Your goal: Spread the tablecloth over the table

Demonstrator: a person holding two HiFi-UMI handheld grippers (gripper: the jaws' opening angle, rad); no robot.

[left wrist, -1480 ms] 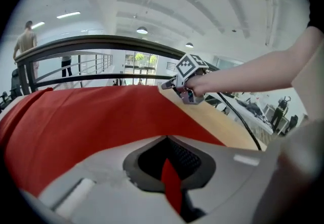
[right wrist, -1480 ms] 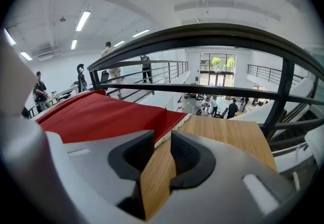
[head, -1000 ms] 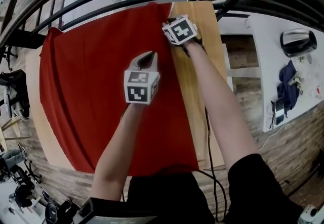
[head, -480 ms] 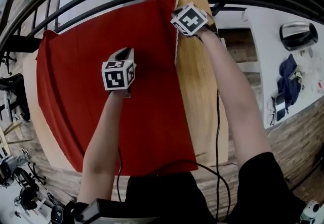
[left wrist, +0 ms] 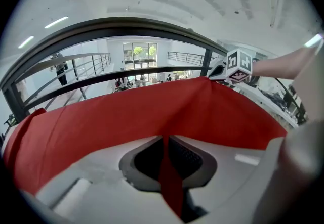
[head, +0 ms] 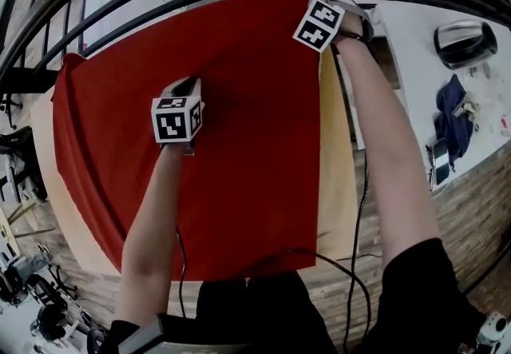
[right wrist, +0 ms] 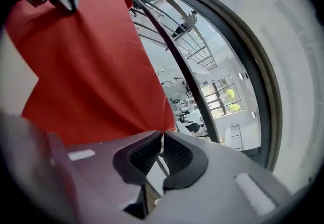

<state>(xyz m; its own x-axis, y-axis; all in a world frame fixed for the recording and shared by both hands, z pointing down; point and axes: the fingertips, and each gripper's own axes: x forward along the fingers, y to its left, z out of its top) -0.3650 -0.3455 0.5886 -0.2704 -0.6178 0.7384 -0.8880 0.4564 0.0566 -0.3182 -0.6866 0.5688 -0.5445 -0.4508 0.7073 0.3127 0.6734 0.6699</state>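
The table (head: 339, 184) showed less bare wood at its far right than a second earlier: the red tablecloth (head: 247, 145) lying on it had been drawn rightward. The right gripper (right wrist: 162, 139), jaws just closed, pinched its far corner; the left gripper (left wrist: 164, 139), barely eased, clamped a fold.

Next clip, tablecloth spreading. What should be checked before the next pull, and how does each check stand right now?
1. Left gripper grip: ok; its jaws, just eased open slightly, pinch a fold of the tablecloth.
2. Right gripper grip: ok; its jaws have just closed on the cloth's far right corner.
3. Table right strip covered: not ok; bare wood shows.
4. Table's left edge covered: not ok; bare wood shows there too.
5. Cloth's far left corner flat: not ok; it looks bunched.
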